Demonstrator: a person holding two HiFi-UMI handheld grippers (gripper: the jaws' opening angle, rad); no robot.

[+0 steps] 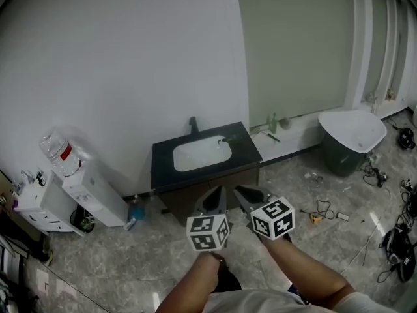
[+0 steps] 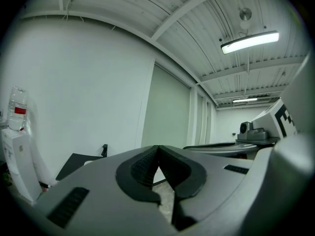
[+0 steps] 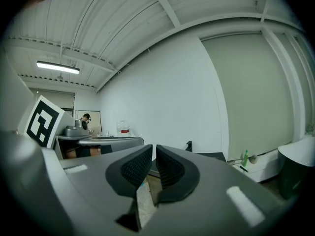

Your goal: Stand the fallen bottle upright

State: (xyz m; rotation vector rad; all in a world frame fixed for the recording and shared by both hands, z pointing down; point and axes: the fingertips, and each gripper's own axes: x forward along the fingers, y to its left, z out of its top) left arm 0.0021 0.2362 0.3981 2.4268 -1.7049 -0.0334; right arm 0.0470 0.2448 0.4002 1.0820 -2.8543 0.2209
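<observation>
A small green bottle stands on the low white ledge right of the sink cabinet; in the right gripper view the green bottle looks upright. Something small and greenish lies by the basin's right rim, too small to make out. Both grippers are held side by side in front of the cabinet, well short of it. My left gripper is shut, its tips touching with nothing between them. My right gripper shows a narrow gap between its pads, with nothing in it.
The black countertop holds a white basin and a dark faucet. A white water dispenser with a big jug stands at the left. A bin sits at the right, and cables litter the marble floor.
</observation>
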